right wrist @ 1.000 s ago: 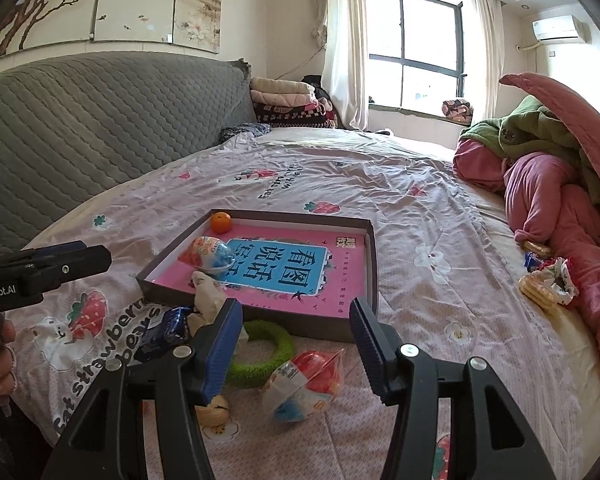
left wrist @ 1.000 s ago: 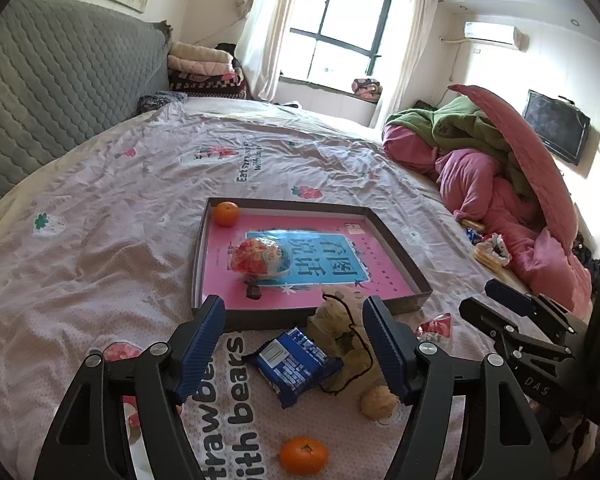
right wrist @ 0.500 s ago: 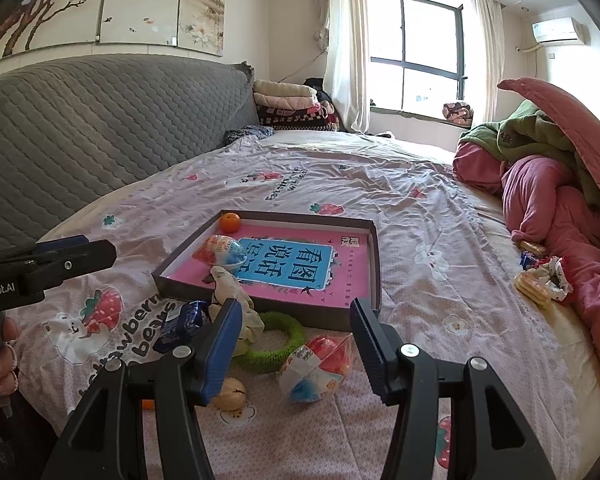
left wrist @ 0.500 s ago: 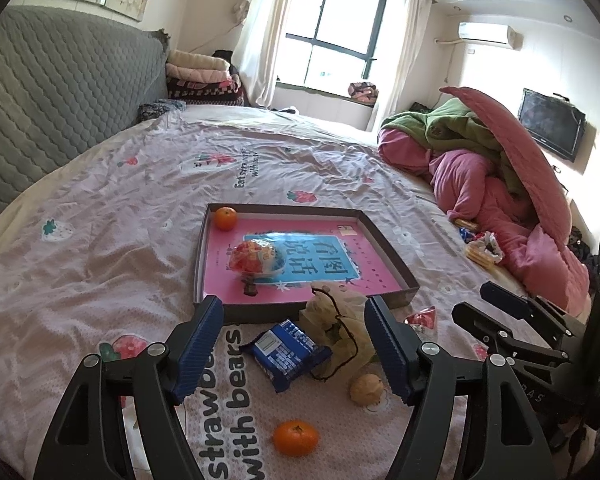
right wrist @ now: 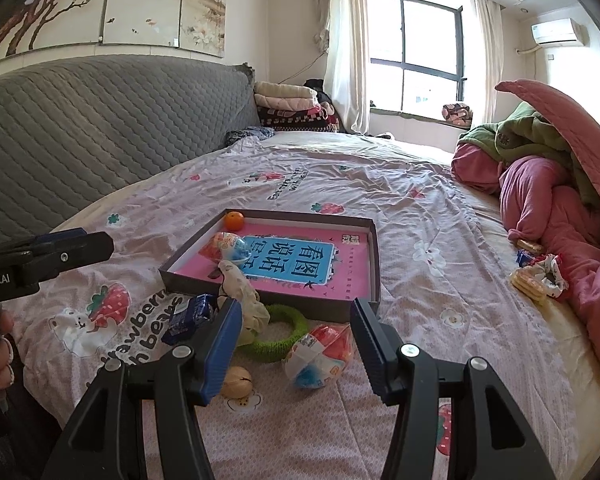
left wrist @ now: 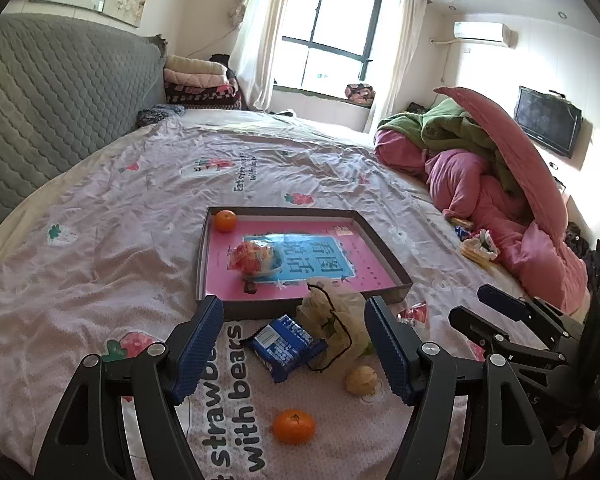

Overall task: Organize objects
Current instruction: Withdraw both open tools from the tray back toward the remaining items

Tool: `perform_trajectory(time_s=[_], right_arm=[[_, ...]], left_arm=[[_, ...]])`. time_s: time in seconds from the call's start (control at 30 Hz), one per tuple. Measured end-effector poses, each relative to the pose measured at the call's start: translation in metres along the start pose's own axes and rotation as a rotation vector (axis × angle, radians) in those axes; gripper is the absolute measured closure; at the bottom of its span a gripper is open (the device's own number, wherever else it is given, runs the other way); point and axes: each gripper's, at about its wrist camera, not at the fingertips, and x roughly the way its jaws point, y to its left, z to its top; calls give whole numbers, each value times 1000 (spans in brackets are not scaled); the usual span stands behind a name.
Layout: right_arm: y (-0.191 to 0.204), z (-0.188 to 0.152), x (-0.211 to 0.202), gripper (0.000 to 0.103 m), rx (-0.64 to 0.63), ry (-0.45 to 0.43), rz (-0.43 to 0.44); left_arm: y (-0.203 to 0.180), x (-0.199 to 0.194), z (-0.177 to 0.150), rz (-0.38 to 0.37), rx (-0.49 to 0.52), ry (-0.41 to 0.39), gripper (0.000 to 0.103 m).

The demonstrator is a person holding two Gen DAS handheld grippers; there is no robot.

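A shallow dark box with a pink floor (left wrist: 384, 248) (right wrist: 374, 264) lies on the bed and holds an orange (left wrist: 225, 220) (right wrist: 234, 220) and a wrapped snack bag (left wrist: 254, 258) (right wrist: 226, 247). In front of it lie a blue packet (left wrist: 286, 342) (right wrist: 190, 314), a beige mesh pouch (left wrist: 334, 314) (right wrist: 242, 290), a green ring (right wrist: 290, 336), a walnut (left wrist: 361, 379) (right wrist: 236, 387), a second orange (left wrist: 293, 426) and a second snack bag (right wrist: 320, 354). My left gripper (left wrist: 294, 356) is open and empty above the blue packet. My right gripper (right wrist: 296, 354) is open and empty, framing the second snack bag.
Pink and green quilts (left wrist: 496, 184) (right wrist: 556, 184) are piled at the right, with crackers and a scrunchie (right wrist: 538, 276) beside them. A grey padded headboard (left wrist: 52, 96) runs along the left. Folded blankets (right wrist: 292, 108) sit by the window.
Both grippers have pulled back and up from the bed; the box and loose objects look farther away. Both stay open and empty.
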Motion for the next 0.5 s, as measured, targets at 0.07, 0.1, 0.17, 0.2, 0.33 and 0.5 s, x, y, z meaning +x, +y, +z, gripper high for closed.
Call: perform_trajectory(time_s=[0.07,0.1,0.17,0.2,0.33,0.5], right_arm=[[1,-1,-1,47,-2,1,0],[1,-1,-2,47,-3,1,0],[2,-2,-2,47,-4,2,-2],[2,-2,-2,47,-4,2,-4],[1,-4,-3,47,-3,6,-9],[-2,-9,-1,47,5,17,-13]], left_arm=[[-1,0,-1,0,0,2,28],[-1,0,-1,1,1,5,28],[-1,1,-3,2,4,11,28],[-1,1,-4,2,5,14,28],[-2,4,-9,4,8,28,28],[-6,9,-13,-1,17,45,28]])
